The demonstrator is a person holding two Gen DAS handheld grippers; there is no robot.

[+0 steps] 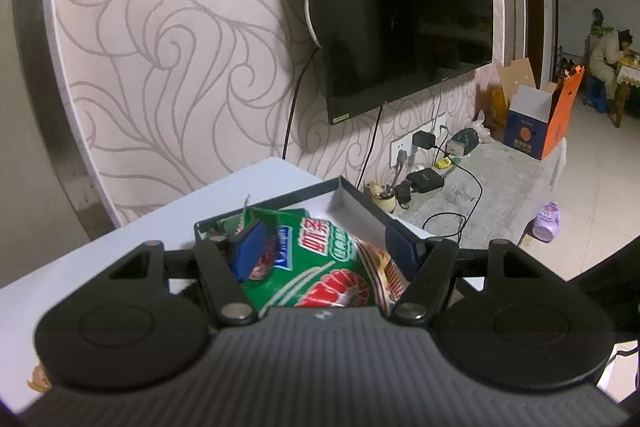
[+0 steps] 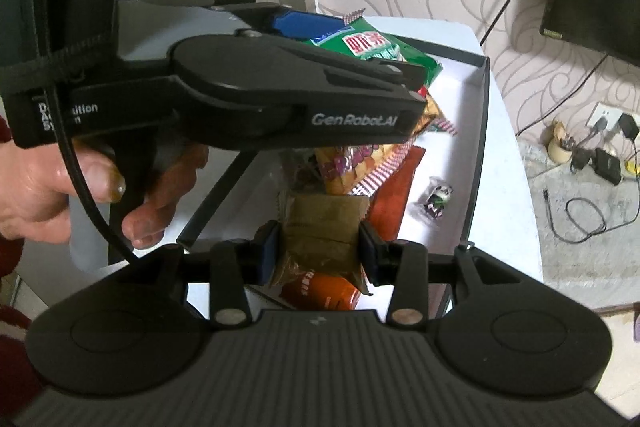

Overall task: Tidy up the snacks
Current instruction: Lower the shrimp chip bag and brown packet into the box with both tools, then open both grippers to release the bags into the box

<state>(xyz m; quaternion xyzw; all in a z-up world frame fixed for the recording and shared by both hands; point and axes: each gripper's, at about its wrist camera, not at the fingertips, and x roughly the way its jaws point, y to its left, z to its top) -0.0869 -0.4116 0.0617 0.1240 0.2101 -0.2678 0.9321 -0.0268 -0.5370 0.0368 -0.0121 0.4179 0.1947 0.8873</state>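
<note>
Right, left wrist view: the left gripper [image 1: 326,247] has its jaws set wide around a green snack bag [image 1: 316,267], pads pressing its sides, over the dark-rimmed box [image 1: 360,201] on the white table [image 1: 160,227]. Over to the right wrist view: the right gripper [image 2: 318,251] pinches a brown packet [image 2: 320,231] between narrow jaws, above the box's near end, where an orange packet [image 2: 320,293] lies below. A hand [image 2: 48,187] grips the left gripper's handle at left.

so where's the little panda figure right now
In the right wrist view the panda figure lies on the white floor of the box, right of the orange packet, untouched.
</note>
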